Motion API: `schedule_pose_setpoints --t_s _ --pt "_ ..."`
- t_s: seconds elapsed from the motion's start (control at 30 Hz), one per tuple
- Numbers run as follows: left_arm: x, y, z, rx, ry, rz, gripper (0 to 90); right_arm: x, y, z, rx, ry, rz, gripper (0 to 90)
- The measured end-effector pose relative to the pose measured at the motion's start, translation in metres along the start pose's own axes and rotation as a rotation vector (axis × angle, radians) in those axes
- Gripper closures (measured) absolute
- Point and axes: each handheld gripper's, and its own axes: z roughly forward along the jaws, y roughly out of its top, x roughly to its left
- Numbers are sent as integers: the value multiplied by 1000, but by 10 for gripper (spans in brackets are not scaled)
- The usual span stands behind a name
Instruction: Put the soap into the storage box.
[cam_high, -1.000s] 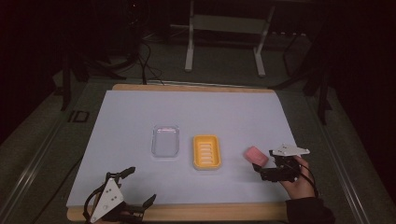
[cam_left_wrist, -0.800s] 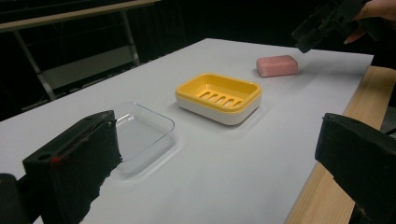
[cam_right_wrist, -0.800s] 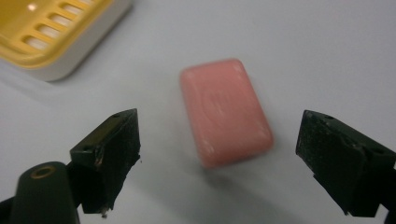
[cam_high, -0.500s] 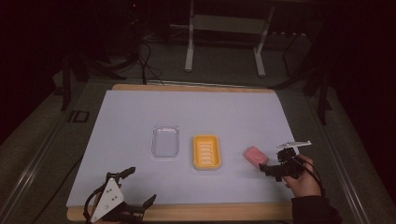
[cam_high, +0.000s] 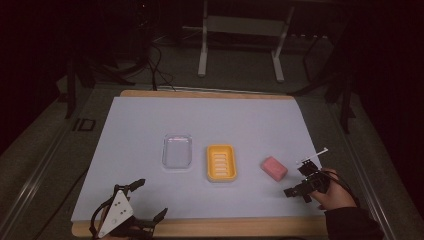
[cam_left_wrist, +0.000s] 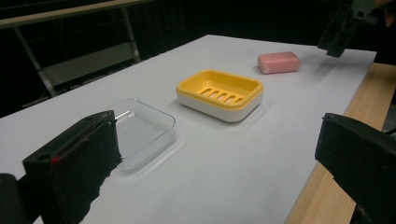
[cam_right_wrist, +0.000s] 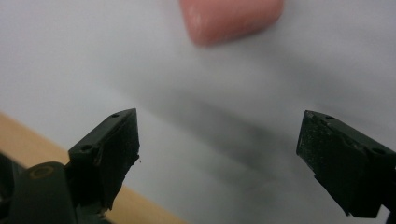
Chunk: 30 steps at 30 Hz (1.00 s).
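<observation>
The pink soap bar (cam_high: 274, 168) lies flat on the white table sheet (cam_high: 230, 120), at about 3 o'clock from the yellow soap dish (cam_high: 221, 162) and a little apart from it. No jaw touches it. In the right gripper view the bar (cam_right_wrist: 232, 17) sits at 12 o'clock, ahead of two widely spread jaws with bare sheet between them.

The right gripper (cam_high: 306, 176) now hangs at roughly 4 o'clock from the bar, near it but clear of it, jaws wide and holding nothing. A second ago it stood closer in, just beside the bar at 3 o'clock; since then the hand (cam_high: 334, 192) has drawn back toward the near right edge and turned. The bar, the dish and the clear lid (cam_high: 177, 151) at the dish's 9 o'clock lie where they lay before. My reading is that the soap is not yet gripped and the hand is re-lining its approach, so the lift into the dish is still to come.

The left gripper (cam_high: 141, 205) rests at the near left table corner, around 7 o'clock from the lid, jaws wide and empty, in the same place as earlier.
</observation>
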Motion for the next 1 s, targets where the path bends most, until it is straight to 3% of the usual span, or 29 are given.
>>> schedule_pose_setpoints --t_s 0.4,0.67,0.93,1.0 --pt "0 0 0 0 -4 -2 3 -1 5 3 184 22 -161 137" --pt "0 0 0 0 -5 -3 3 -3 14 0 244 56 -244 137" --pt "0 0 0 -1 -10 -5 3 -9 23 -2 292 40 -262 130" --pt "0 0 0 -1 -10 -5 3 -8 25 -3 295 -6 -270 130"
